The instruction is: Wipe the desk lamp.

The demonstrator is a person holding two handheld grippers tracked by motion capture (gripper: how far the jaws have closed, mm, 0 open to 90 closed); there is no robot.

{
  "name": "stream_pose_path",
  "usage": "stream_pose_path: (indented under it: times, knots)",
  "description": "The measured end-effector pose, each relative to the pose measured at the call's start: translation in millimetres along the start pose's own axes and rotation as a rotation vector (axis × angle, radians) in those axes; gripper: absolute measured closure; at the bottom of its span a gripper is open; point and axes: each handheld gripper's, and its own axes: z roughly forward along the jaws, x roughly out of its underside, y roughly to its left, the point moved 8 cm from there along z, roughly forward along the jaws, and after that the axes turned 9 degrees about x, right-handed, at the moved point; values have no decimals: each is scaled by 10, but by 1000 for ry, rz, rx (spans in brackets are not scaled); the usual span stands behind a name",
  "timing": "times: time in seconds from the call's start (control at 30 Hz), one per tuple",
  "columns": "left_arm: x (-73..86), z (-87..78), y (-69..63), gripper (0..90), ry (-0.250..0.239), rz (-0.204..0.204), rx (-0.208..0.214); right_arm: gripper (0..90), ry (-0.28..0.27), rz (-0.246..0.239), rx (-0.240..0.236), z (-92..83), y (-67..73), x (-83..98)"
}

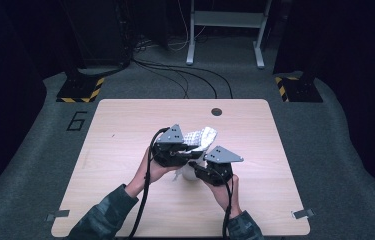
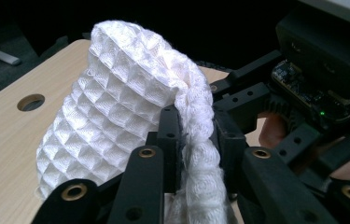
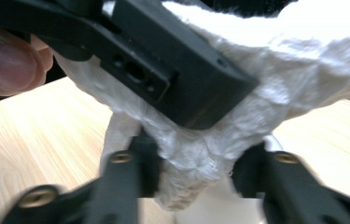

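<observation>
A dim room with cables on a grey floor surrounds a pale wooden desk, which has a round hole near its far edge. Above the desk's middle, a white waffle-weave cloth is held up between the two grippers. The left gripper has its jaws pressed onto a bunched fold of the cloth, which rises ahead of the jaws and drapes off to their left. The right gripper has its jaws standing on either side of the cloth's lower bunch; they look close to it, but whether they pinch it I cannot tell, the view being blurred. As a judgement, the cloth is lifted and gathered, not yet laid flat or folded; most of the handling seems left. Its long axis runs from beside the jaws up and away toward the desk's far edge, free end pointing away from the person.
</observation>
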Motion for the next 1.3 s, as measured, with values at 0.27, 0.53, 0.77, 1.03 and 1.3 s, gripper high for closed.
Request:
stream_pose_path:
  times: [0.27,0.53,0.77,1.03,1.3]
  knots:
    - [55,-67,61,423,-40,13,-39,802,31,-20,12,-44,-88,64]
    - [75,-199,117,157,-101,8,-65,807,49,-35,56,-192,-249,78]
    - [157,-290,214,4,-122,8,-112,808,55,-18,123,-373,-490,112]
    - [521,-215,410,0,-97,-13,-152,808,77,3,185,-577,-778,217]
    - [973,12,554,0,-97,-65,-158,807,126,0,212,-595,-880,391]
